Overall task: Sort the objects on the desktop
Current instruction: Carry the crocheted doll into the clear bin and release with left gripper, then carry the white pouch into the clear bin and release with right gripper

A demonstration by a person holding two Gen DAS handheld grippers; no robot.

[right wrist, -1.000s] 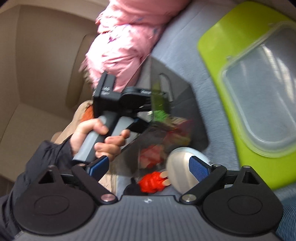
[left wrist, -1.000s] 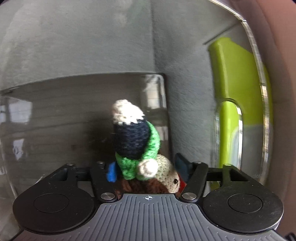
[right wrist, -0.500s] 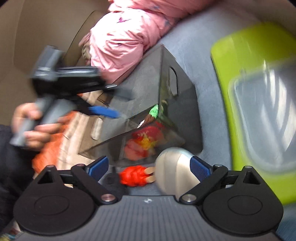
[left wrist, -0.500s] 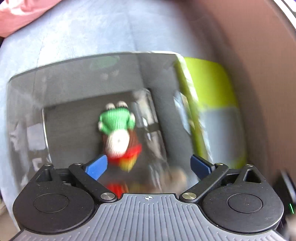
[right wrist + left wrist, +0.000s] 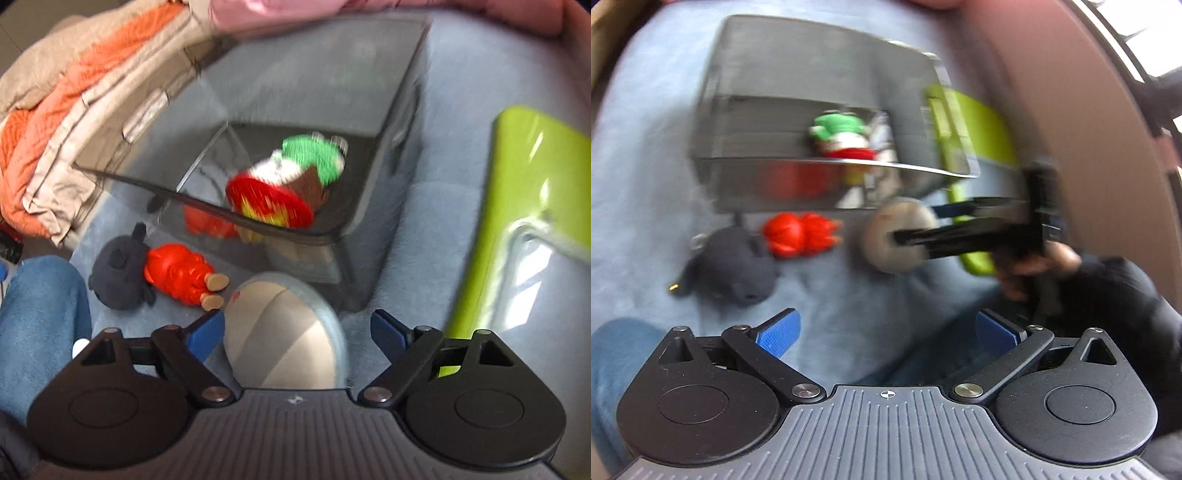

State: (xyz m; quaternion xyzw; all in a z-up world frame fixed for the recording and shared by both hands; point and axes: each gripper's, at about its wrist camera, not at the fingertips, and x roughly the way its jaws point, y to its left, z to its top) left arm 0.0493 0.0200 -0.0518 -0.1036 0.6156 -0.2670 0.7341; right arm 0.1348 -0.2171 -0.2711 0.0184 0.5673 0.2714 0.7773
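**One toy binned, three things left outside**

Take the smoky grey bin (image 5: 369, 122) as your landmark. Inside it lies the crocheted doll (image 5: 291, 181) with the green scarf and red base, so judge that item sorted. On the blue cloth (image 5: 646, 147) just outside the bin's near wall, three things are not yet put away: the dark grey plush (image 5: 118, 273), the red figure (image 5: 177, 273) touching it, and the round grey-white ball (image 5: 284, 332) closest to the bin's corner.

Your right gripper (image 5: 297, 332) has its fingers spread wide on either side of the ball, not closed on it; whether a pad touches it is unclear. Your left gripper (image 5: 886, 332) is wide open too, holding nothing, well back from the bin. The green-lidded box (image 5: 535, 206) sits beside the bin, on the far side from the plush.
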